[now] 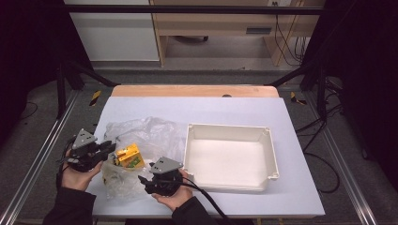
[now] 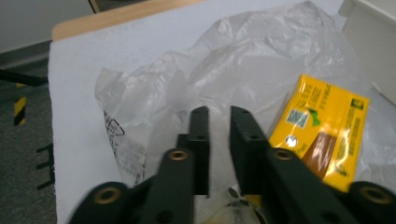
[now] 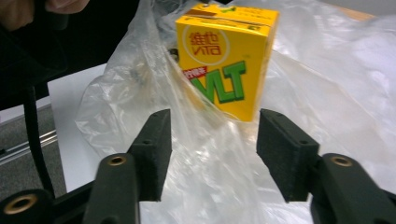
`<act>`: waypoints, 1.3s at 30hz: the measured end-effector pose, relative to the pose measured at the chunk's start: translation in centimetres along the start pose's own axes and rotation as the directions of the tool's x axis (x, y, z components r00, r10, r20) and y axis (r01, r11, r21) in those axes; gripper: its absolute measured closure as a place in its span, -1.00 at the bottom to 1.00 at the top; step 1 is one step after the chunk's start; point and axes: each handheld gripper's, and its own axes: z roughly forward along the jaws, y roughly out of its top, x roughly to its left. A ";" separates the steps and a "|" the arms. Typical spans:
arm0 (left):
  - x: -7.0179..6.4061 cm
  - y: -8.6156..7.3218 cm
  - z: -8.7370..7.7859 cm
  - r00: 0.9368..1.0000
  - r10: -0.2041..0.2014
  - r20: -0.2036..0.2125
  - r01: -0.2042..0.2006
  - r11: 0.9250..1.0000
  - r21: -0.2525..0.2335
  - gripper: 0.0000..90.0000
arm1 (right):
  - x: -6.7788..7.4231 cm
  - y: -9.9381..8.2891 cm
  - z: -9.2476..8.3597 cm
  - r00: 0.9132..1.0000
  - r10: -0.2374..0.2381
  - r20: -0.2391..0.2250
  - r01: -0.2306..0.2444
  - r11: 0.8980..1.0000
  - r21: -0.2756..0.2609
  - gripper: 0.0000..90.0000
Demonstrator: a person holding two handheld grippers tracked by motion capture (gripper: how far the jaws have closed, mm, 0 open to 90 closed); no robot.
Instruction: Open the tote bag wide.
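On the bench, the yellow drink carton [image 1: 129, 156] sits in the clear plastic bag [image 1: 145, 136], between the left hand-held gripper [image 1: 109, 148], nearly clenched on bag film, and the released right hand-held gripper [image 1: 149, 180], both held low.

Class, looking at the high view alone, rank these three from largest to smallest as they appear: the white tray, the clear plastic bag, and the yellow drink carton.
1. White tray, though the clear plastic bag comes close, and its crumpled edges make the gap unsure.
2. Clear plastic bag.
3. Yellow drink carton, plainly the smallest.
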 end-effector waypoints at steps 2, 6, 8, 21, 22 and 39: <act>0.4 -0.4 0.1 1.000 0.004 0.003 -0.004 1.000 0.015 1.00 | -0.1 -0.2 0.2 1.000 0.006 0.001 -0.006 1.000 0.025 -0.07; 1.1 -1.1 0.2 1.000 0.004 -0.019 -0.003 0.999 0.042 1.00 | 0.0 -0.9 1.1 1.000 -0.019 0.017 0.018 0.996 0.086 0.01; 1.6 -1.6 0.2 0.999 0.000 -0.046 0.002 0.999 0.053 1.00 | 0.1 -1.3 1.4 0.999 -0.029 0.031 0.025 0.993 0.111 0.07; 6.4 -6.5 0.0 0.984 -0.048 -0.174 0.081 0.979 0.190 1.00 | 0.5 -2.0 3.2 0.999 -0.025 0.022 0.020 0.978 0.206 1.00; 6.5 -6.7 0.0 0.982 -0.048 -0.181 0.084 0.977 0.195 1.00 | 0.6 -1.9 3.3 1.000 -0.028 0.012 0.025 0.979 0.202 1.00; 4.8 -4.7 -5.8 0.984 -0.159 -0.078 0.142 0.971 -0.191 0.45 | 2.1 -1.4 5.3 0.998 -0.029 -0.064 0.039 0.985 0.165 1.00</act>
